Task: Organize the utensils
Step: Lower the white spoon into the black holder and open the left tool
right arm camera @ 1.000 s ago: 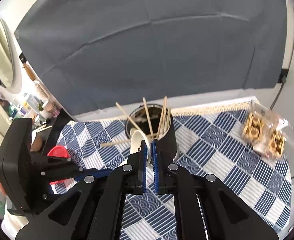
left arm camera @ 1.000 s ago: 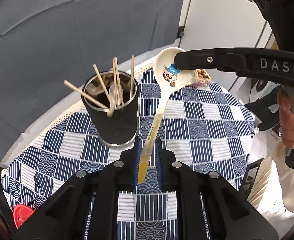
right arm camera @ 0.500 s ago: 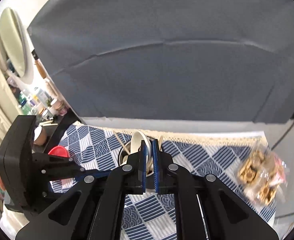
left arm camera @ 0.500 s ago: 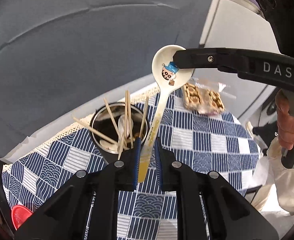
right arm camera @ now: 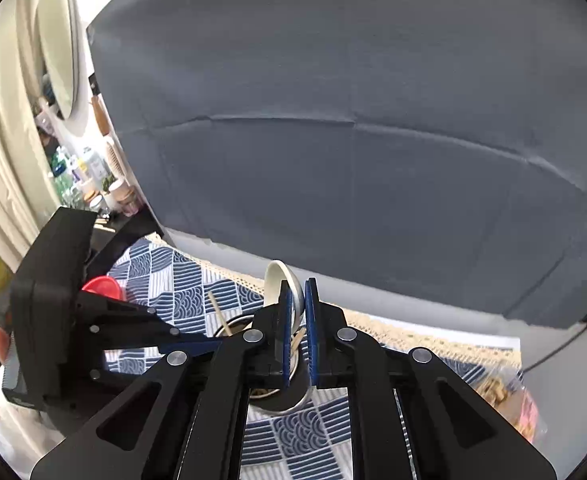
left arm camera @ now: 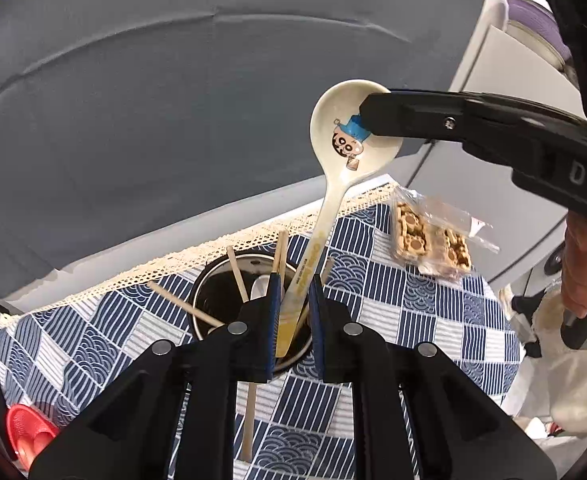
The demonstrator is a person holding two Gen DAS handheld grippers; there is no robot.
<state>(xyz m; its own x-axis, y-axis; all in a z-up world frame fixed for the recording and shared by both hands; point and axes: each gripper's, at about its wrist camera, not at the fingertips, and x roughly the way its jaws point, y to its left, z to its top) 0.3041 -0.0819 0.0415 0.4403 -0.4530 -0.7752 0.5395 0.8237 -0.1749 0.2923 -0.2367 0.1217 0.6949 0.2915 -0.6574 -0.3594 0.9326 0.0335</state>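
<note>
Spoon (left arm camera: 335,184) held at both ends: in the left wrist view its cream bowl, printed with a cartoon figure, sits in the upper middle of the frame, and its handle slants down to the lower centre. There the left gripper (left arm camera: 295,312) has its blue-padded jaws drawn narrow onto the yellow-lettered handle end. The right gripper (left arm camera: 367,114) reaches in from the right edge, its black finger tips closed on the bowl's right rim, with a hand (left arm camera: 583,268) on its grip at the far right.

In the right wrist view the same bowl (right arm camera: 283,286) stands edge-on at centre frame, pinched between the right gripper's nearly closed pads (right arm camera: 287,320).

Below the handle, in the lower middle of the left view, a dark metal cup (left arm camera: 229,292) stands on the blue-and-white patterned cloth (left arm camera: 405,320) with wooden chopsticks (left arm camera: 237,274) fanning out of it; the spoon is above the cup, not in it. One more chopstick (left arm camera: 248,424) lies on the cloth at lower centre. A clear packet of biscuits (left arm camera: 429,240) rests at the right, a red lid (left arm camera: 29,432) at the lower left.
</note>
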